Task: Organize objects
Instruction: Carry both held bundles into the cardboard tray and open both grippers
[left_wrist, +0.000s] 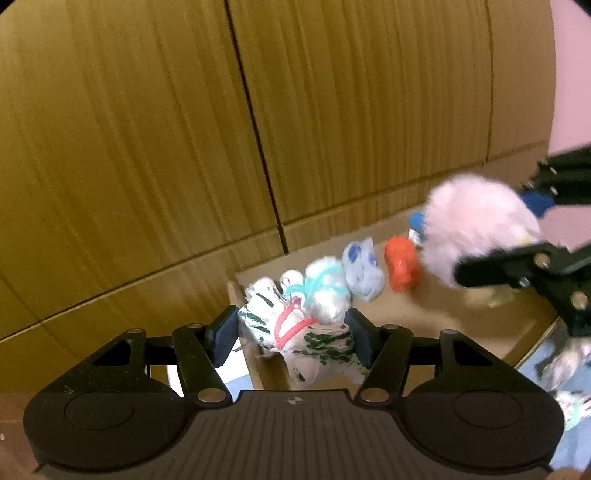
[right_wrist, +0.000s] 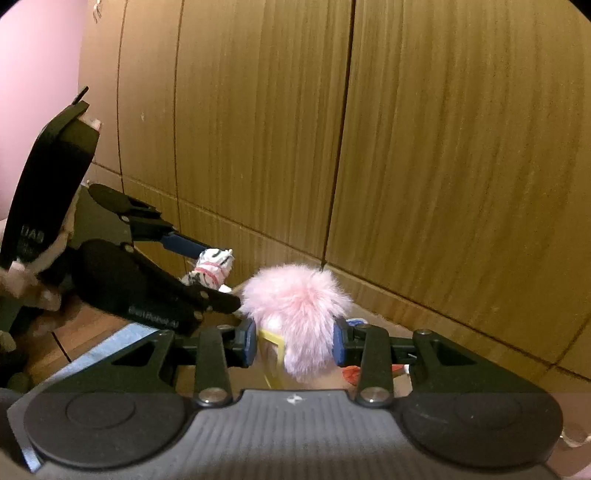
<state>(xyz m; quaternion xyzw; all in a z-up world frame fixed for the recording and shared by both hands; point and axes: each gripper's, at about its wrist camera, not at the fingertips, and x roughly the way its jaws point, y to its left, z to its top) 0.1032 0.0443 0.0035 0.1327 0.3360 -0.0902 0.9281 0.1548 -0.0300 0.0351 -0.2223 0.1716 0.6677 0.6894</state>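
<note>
Two soft toys held over an open cardboard box, one in each gripper.

The left gripper (left_wrist: 291, 338) is clamped on a white plush tiger with dark green stripes and a red collar (left_wrist: 295, 332), its long axis running away toward 12 o'clock. Beyond it, inside the brown cardboard box (left_wrist: 461, 317), a pale blue-spotted toy (left_wrist: 362, 273) and an orange-red toy (left_wrist: 402, 268) are lined up toward 1 o'clock. At 2 o'clock, the fluffy pink pompom-like plush (left_wrist: 476, 236) is gripped by the right gripper (right_wrist: 294, 345), which is judged nearer the box's free space.

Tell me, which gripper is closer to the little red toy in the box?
Right. The right gripper, holding the pink fluffy toy, is just beside the red toy; the left gripper is farther away, holding the striped toy.
</note>
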